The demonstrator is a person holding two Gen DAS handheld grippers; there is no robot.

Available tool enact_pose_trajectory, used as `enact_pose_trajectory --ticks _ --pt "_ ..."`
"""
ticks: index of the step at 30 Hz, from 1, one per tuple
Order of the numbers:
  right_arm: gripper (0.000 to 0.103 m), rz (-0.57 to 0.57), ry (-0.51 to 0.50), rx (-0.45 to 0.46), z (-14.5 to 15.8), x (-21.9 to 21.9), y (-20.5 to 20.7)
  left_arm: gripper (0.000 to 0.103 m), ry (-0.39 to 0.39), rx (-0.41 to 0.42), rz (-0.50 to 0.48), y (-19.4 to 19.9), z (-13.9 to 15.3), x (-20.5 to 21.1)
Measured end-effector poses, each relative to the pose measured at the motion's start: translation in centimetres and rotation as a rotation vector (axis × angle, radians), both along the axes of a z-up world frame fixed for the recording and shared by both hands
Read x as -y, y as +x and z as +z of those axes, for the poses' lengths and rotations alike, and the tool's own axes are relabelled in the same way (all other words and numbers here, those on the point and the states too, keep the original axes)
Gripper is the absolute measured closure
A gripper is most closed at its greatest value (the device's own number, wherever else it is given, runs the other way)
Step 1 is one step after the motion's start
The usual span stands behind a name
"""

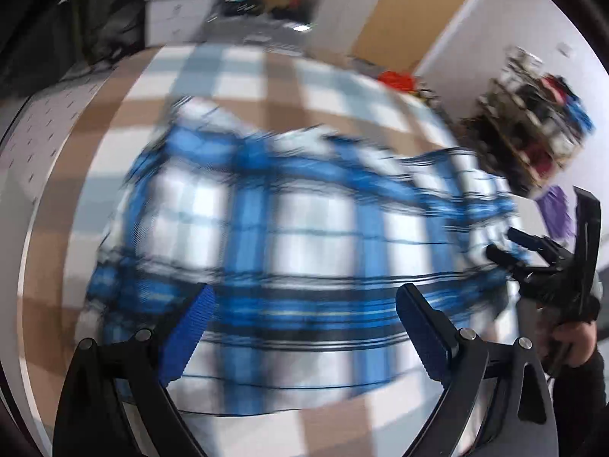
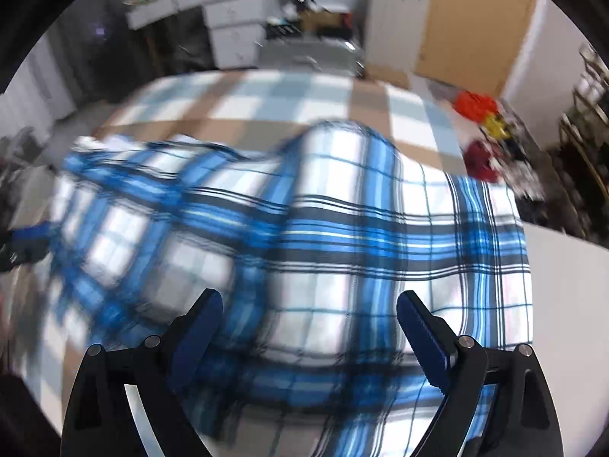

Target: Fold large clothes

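Observation:
A large blue, white and black plaid garment (image 1: 297, 236) lies spread on a table covered with a brown, white and pale blue checked cloth (image 1: 281, 76). In the left wrist view my left gripper (image 1: 304, 301) hangs open above the garment's near part, nothing between its blue pads. At that view's right edge the right gripper (image 1: 506, 243) stands with its jaws apart at the garment's right end, a hand (image 1: 574, 342) holding it. In the right wrist view the garment (image 2: 323, 236) rises in a hump, and my right gripper (image 2: 308, 304) is open above it. Both views are blurred.
White drawer units (image 2: 236, 34) and a wooden panel (image 2: 472, 26) stand behind the table. Red, orange and yellow items (image 2: 483, 129) lie at the table's far right corner. A cluttered shelf rack (image 1: 533, 114) stands to the right. A purple cloth (image 1: 557, 213) hangs near it.

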State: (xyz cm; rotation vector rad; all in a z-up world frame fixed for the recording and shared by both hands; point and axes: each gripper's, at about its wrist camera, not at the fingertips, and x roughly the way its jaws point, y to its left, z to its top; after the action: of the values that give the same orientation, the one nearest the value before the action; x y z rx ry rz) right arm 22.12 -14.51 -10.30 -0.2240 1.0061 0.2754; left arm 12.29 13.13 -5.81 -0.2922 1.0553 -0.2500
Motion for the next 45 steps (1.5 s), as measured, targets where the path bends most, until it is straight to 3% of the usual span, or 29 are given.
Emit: enact_pose_trajectory --ticks 4,8,13,16,19,21,24,26,27,28,34,38,40,42,45 --pt "0.009 0.039 0.025 0.051 0.4 0.9 -2.8 0.009 0.032 -0.078 -0.102 2.5 -0.5 4.2" --pt "0.009 0.021 -0.105 -0.012 -2.7 0.4 -1.9 0.010 0.119 -0.195 -0.068 4.7 -4.4 5.3" --pt "0.000 -0.037 -0.035 -0.117 -5.4 1.4 -1.0 0.010 0.153 -0.136 -0.094 3.7 -4.6 5.2" --pt "0.005 -0.055 -0.047 -0.219 -4.3 1.3 0.6 0.010 0.151 -0.163 -0.068 3.3 -3.7 5.0" --pt "0.006 -0.027 0.039 -0.157 -1.2 0.5 1.3 0.009 0.021 -0.116 -0.067 3.1 -0.9 4.7" --pt "0.005 -0.027 0.018 -0.098 0.3 -0.8 2.5 0.009 0.072 -0.073 -0.078 3.6 0.4 5.3" --pt "0.006 -0.048 -0.027 -0.083 0.2 -2.6 5.0 0.009 0.137 -0.165 -0.068 6.0 -1.3 6.0" --pt "0.019 -0.087 -0.043 -0.104 -1.0 -3.0 7.0 0.009 0.156 -0.230 -0.029 6.9 -3.8 5.5" --pt "0.029 -0.111 -0.069 -0.114 -2.1 -2.7 8.0 0.009 0.153 -0.219 -0.032 7.1 -4.0 5.5" --pt "0.029 -0.126 -0.087 -0.130 -3.2 -2.8 8.7 0.008 0.159 -0.182 -0.041 6.7 -4.1 5.5" --pt "0.028 -0.108 -0.078 -0.132 -3.6 -2.0 7.6 0.007 0.134 -0.148 -0.097 4.9 -3.7 5.0" --pt "0.030 -0.084 0.124 -0.098 -0.4 -1.4 3.7 0.006 0.068 -0.130 -0.010 3.2 -0.9 3.7" --pt "0.030 -0.024 0.177 -0.080 0.7 -2.0 0.8 0.006 0.013 -0.105 -0.031 1.2 0.0 3.4" --pt "0.030 0.049 0.158 -0.073 0.8 -3.5 -2.1 0.006 0.019 -0.112 -0.079 -0.3 -0.7 3.5" --pt "0.030 0.130 0.016 -0.079 -1.5 -6.3 -4.6 0.006 0.086 -0.198 -0.078 -0.8 -4.0 3.6"
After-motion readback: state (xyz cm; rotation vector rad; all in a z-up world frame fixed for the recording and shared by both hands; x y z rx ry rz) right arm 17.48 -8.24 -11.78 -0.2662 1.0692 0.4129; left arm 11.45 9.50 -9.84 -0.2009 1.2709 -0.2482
